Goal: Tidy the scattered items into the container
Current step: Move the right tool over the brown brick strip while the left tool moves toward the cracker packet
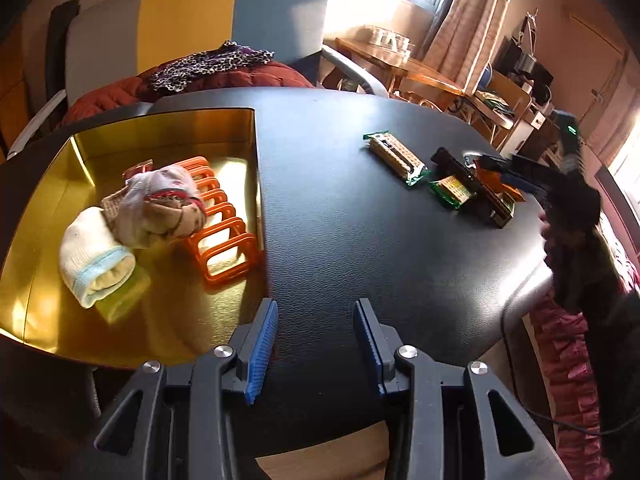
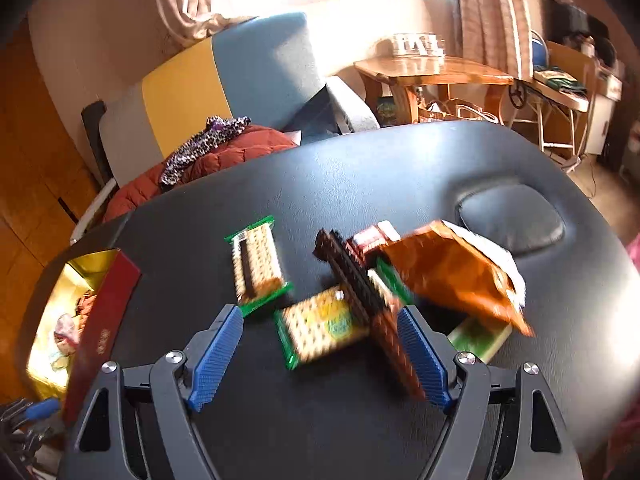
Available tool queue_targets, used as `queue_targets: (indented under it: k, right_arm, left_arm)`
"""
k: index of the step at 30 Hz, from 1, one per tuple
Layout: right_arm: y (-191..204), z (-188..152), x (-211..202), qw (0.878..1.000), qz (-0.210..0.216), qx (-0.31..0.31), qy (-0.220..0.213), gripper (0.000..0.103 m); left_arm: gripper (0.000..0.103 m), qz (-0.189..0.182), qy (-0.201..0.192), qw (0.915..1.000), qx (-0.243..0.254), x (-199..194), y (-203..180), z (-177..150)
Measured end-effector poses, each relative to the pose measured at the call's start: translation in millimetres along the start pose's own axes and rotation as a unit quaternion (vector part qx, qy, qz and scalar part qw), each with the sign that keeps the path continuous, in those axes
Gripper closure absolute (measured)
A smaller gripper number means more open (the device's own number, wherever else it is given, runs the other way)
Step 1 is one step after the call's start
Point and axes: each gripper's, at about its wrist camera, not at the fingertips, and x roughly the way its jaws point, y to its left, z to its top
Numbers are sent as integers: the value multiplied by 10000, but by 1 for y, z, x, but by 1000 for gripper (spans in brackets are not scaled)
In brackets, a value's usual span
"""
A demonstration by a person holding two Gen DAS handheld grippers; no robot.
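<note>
Roughly halfway, I'd judge: gold box [image 1: 168, 128] at 9 o'clock already holds rolled socks [image 1: 96, 258] and an orange rack [image 1: 224, 216]. Left on the table [image 1: 340, 240]: cracker packs [image 2: 258, 266], dark brick strip [image 2: 352, 276], orange bag [image 2: 452, 272], clustered centre-right, blurred. Left gripper [image 1: 316, 344] parted, empty. Right gripper [image 2: 320, 356] spread wide, nothing clamped.

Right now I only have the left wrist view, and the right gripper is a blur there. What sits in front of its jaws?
Observer: The right gripper has its jaws open. A cracker pack shows in the gap, with no pad pressing it.
Operator: Anything behind the black brick bar?
Observer: An orange snack bag lies over the pile and covers part of another green pack.
Operator: And the container from that side?
Observer: The container shows a dark red outer wall.
</note>
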Motion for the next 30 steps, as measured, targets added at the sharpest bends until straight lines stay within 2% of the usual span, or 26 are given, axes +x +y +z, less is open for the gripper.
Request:
queue_targets:
  k: [5, 9, 11, 17, 20, 23, 27, 30]
  right_arm:
    - [-3, 26, 50, 9991, -142, -115, 391, 23]
    - [-1, 18, 71, 9978, -39, -59, 666, 21]
    - [5, 9, 66, 9980, 53, -117, 625, 20]
    - [40, -28, 42, 9949, 755, -121, 660, 20]
    - [63, -47, 30, 9894, 1233, -125, 759, 20]
    - [78, -65, 17, 9782, 1878, -18, 887, 22]
    - [74, -76, -4, 9823, 1731, 152, 700, 22]
    - [68, -73, -15, 9813, 1812, 282, 582, 20]
  left_arm:
    - [63, -4, 30, 10000, 0, 3, 0, 2]
    - [63, -7, 85, 10000, -1, 6, -1, 3]
    - [63, -25, 119, 9999, -16, 9, -1, 3]
    - [63, -107, 127, 9999, -1, 8, -4, -1]
    - [63, -131, 78, 9999, 24, 4, -6, -3]
    - [63, -138, 7, 9999, 33, -2, -5, -4]
    - [63, -151, -77, 9999, -31, -8, -1, -6]
    - [63, -182, -130, 9997, -83, -12, 1, -7]
